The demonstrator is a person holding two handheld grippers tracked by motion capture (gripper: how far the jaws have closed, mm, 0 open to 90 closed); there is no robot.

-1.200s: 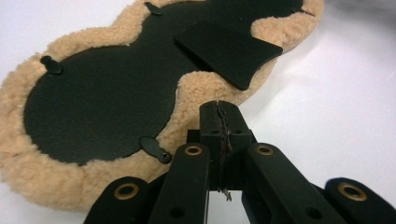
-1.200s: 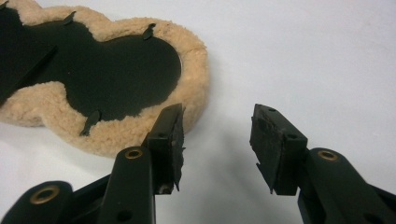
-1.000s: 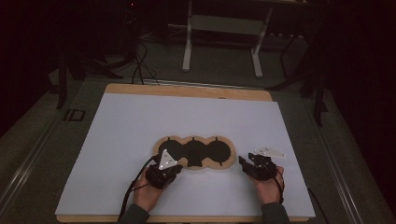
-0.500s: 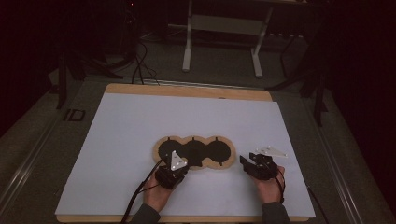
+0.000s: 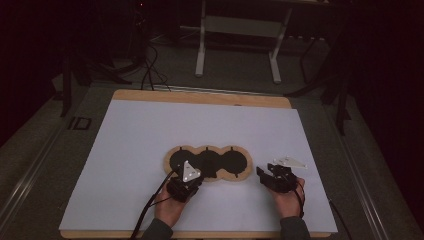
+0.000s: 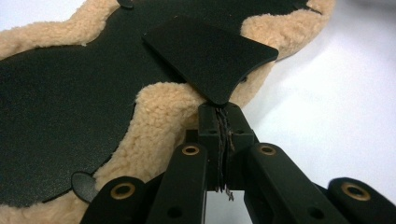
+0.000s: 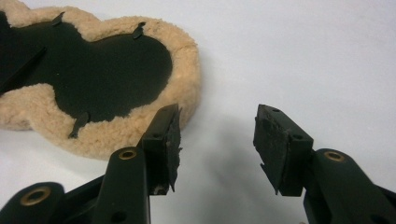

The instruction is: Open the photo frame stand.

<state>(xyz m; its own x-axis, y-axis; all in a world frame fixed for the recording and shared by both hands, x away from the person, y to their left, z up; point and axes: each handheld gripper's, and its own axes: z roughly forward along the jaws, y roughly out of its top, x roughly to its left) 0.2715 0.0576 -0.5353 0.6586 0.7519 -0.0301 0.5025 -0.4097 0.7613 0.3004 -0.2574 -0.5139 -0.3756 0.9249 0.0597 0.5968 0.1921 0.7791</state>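
Left hand-held gripper (image 5: 190, 170): black body, grey three-cornered top plate, black trailing cable. Right hand-held gripper (image 7: 217, 144): black linkage arms with brass-coloured pivot bushings, worn rough-edged black pads, small screw holes. Dark sleeves at both wrists.

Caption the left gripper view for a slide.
Left gripper, jaws shut, at the tip of a raised black flap above the fleece-edged black mat.

My left gripper (image 5: 192, 176) has slid right along the near edge of the fleece-rimmed black mat (image 5: 207, 163), from its left lobe to the middle, and now pinches a black flap (image 6: 210, 58) there. My right gripper (image 7: 217, 140) has just been opening, nothing between its fingers.
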